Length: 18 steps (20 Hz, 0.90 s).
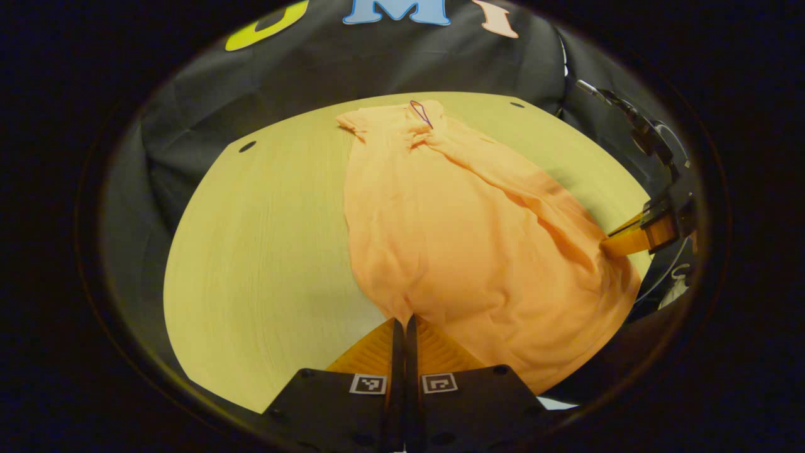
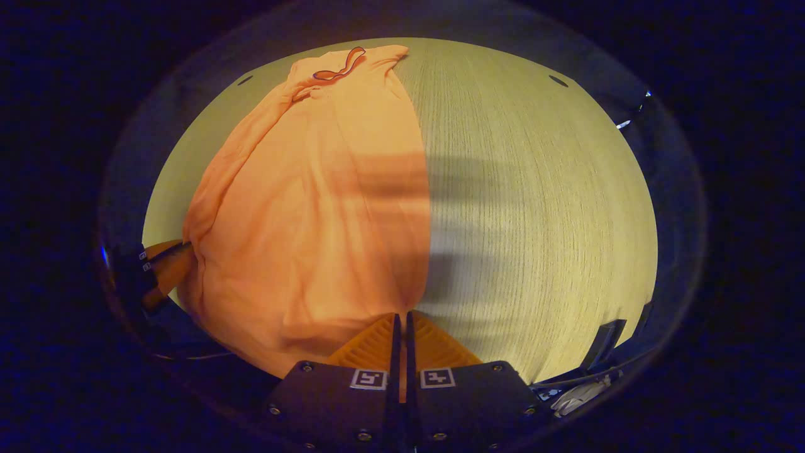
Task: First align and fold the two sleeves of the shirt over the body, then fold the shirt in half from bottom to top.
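Shirt (image 1: 465, 239): hem corner hidden between the closed fingers of the left claw (image 1: 404, 322); near hem runs off the counter (image 1: 264, 251) edge, out of sight. Folded-in sleeves: not distinguishable. Right claw (image 2: 402, 318): pinched cloth hidden between its fingers. Collar marking: too small to tell.

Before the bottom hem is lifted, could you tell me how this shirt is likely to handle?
The shirt looks thin and wrinkled, so it will probably droop and sag between the two held corners. It seems light. Lying on the smooth table, it may slide rather than stay put.
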### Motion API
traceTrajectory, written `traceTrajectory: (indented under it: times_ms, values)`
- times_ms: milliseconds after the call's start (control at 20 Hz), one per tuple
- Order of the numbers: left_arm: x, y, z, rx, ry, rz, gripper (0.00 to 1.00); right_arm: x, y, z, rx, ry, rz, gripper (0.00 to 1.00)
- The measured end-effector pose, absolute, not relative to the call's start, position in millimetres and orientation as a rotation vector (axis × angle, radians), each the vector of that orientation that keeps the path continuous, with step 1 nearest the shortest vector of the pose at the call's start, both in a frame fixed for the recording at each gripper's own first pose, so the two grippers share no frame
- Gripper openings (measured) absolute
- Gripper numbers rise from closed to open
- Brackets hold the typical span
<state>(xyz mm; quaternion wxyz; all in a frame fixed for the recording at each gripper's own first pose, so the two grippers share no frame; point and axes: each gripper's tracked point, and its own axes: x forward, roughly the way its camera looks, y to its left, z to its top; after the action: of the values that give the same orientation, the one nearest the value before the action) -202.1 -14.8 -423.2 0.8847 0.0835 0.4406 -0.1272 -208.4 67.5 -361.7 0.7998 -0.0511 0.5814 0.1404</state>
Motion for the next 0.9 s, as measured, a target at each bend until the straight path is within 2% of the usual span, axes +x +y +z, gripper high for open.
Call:
traceTrajectory:
  times_ms: [350,400,450,750,900]
  values:
    - [-198,-12,-423,0.156,0.924,-0.255,0.06,-206,68,-362,-0.091,1.234,0.307,0.05]
    - [-195,-9,-421,0.154,0.926,-0.244,0.06,-202,66,-360,-0.086,1.225,0.307,0.00]
    - [-192,-7,-416,0.141,0.923,-0.234,0.06,-196,66,-354,-0.088,1.214,0.295,0.00]
    - [-136,2,-387,0.026,0.869,-0.154,0.06,-154,76,-329,-0.021,1.160,0.294,0.00]
    - [-98,1,-367,0.023,0.818,-0.154,0.06,-122,88,-311,0.000,1.115,0.307,0.00]
